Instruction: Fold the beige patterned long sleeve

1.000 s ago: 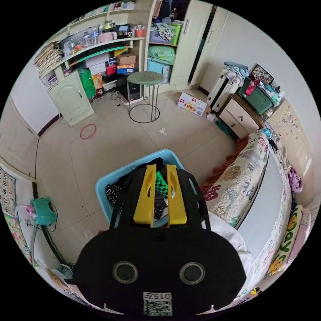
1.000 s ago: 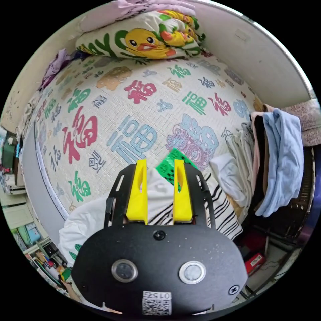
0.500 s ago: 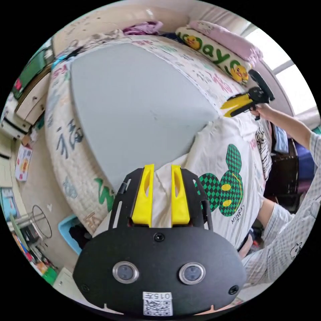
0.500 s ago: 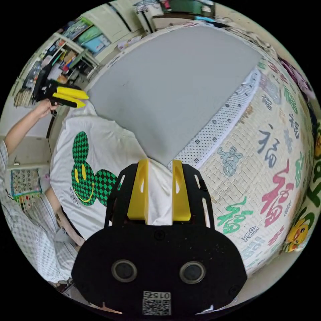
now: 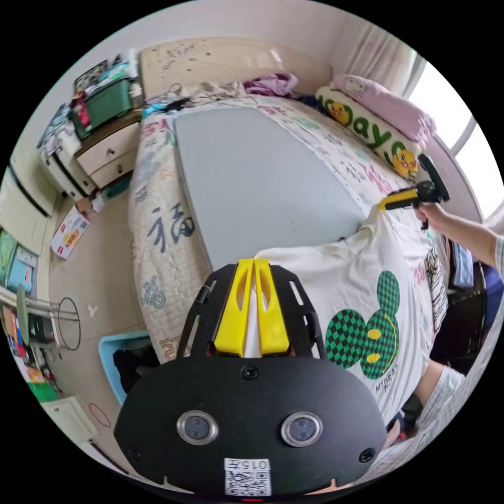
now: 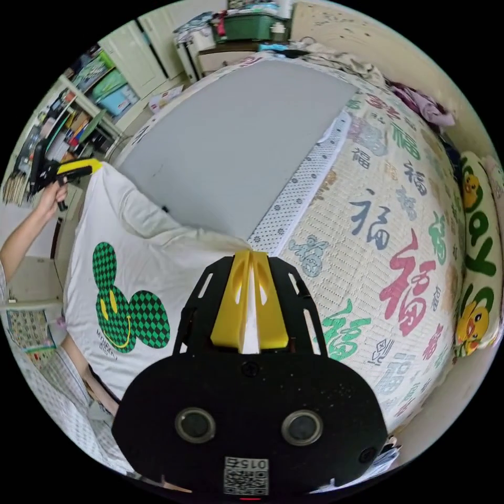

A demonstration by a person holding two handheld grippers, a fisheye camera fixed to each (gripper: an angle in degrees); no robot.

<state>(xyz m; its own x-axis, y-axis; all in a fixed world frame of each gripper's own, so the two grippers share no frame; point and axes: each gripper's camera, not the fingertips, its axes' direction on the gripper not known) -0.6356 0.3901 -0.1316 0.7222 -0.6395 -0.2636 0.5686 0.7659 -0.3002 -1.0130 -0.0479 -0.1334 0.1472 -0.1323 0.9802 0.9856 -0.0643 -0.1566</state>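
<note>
A cream shirt with a green checkered mouse-head print hangs stretched between both grippers at the near edge of the bed. My left gripper is shut on one top corner of it, with cloth pinched between the yellow jaws. In the same view my right gripper, held in a hand, grips the other corner. In the right gripper view the shirt hangs to the left. My right gripper is shut on its cloth, and the left gripper holds the far corner. A grey mat lies on the bed behind the shirt.
The bed cover bears large coloured characters. A duck-print pillow lies by the window side. A blue laundry basket stands on the floor, with a nightstand beyond. Shelves line the far wall. The person's checked sleeve is close.
Both grippers' jaws, apart half a second ago with cloth between them, are now closed on the shirt. The shirt is pulled wider and higher between them. Both cameras have swung.
</note>
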